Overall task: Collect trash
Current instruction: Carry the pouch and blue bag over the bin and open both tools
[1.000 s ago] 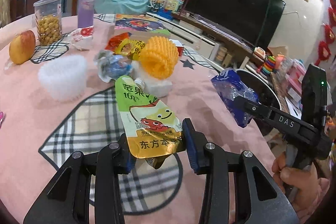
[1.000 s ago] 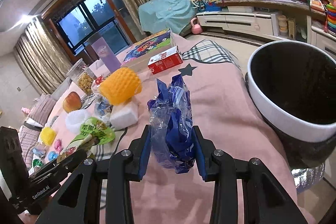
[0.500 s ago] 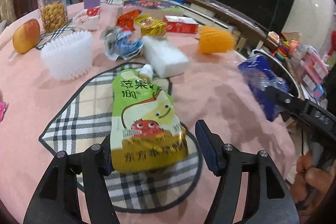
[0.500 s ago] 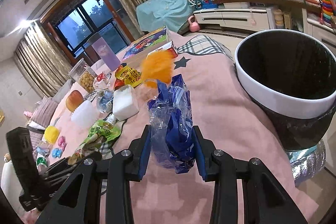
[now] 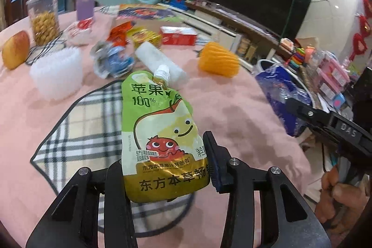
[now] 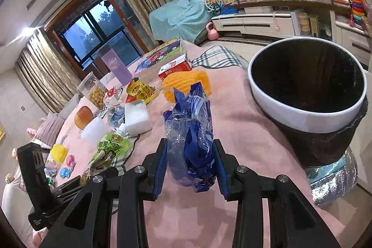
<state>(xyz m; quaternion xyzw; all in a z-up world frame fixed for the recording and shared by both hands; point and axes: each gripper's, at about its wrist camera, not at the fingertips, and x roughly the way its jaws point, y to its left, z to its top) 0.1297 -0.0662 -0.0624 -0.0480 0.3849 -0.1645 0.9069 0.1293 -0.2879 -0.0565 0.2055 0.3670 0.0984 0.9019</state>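
A green and gold juice pouch (image 5: 158,113) with a white spout stands tilted between the jaws of my left gripper (image 5: 164,162). Those jaws are closing, and the pads press its gold bottom edge. In the right wrist view the same pouch (image 6: 111,145) shows at the lower left. My right gripper (image 6: 190,155) is shut on a crumpled blue plastic bag (image 6: 193,113), held above the pink tablecloth. The white-rimmed black bin (image 6: 290,113) stands just right of it, past the table edge. The blue bag (image 5: 279,90) also shows at the right of the left wrist view.
On the table lie an orange foam net (image 5: 218,59), a white foam block (image 5: 158,62), a white foam cup (image 5: 58,76), a crumpled wrapper (image 5: 111,59), snack packets (image 5: 139,36) and a red box (image 5: 179,38). An apple (image 5: 15,50) and a snack jar (image 5: 44,15) stand far left.
The left jaws opened wide around the pouch, then closed back onto it. The orange foam net rolled off the white block to the right. The right gripper carried the blue bag nearer the bin.
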